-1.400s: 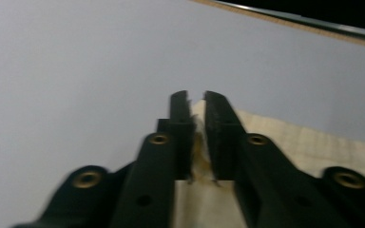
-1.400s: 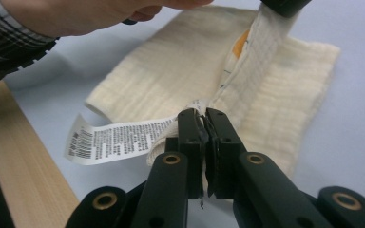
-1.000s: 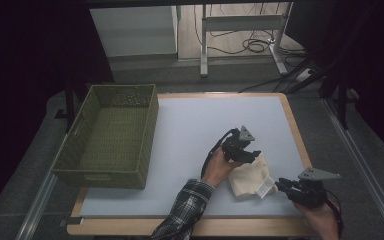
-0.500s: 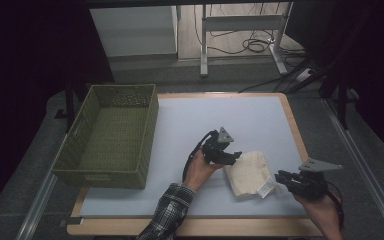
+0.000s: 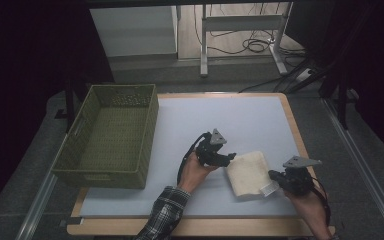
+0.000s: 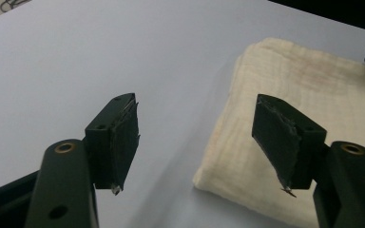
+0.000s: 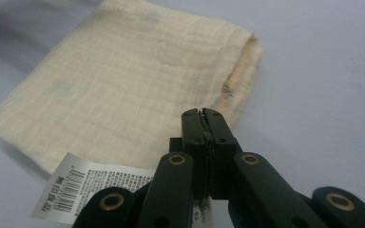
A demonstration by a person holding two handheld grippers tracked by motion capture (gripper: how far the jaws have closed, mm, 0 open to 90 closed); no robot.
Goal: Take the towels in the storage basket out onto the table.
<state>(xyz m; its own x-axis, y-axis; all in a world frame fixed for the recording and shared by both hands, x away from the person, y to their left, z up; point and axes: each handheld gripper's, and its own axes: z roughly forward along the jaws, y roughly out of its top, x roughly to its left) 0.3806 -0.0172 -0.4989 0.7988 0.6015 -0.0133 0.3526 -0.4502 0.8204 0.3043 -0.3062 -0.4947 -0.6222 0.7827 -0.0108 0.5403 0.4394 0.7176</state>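
Left gripper agape astride folded cloth edge, angled down.

Lab: bare worktable, floor cables, metal desk frame.

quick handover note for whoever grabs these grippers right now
Left gripper: open, jaws astride the near-left edge of the folded cream cloth, not gripping.
Right gripper: jaws together at the cloth's right edge beside its white tag; whether it pinches fabric is unclear.
Cloth lies folded on the blue mat.
Green basket at left has no cloth in it.
Left: probably grip the cloth and move it there.
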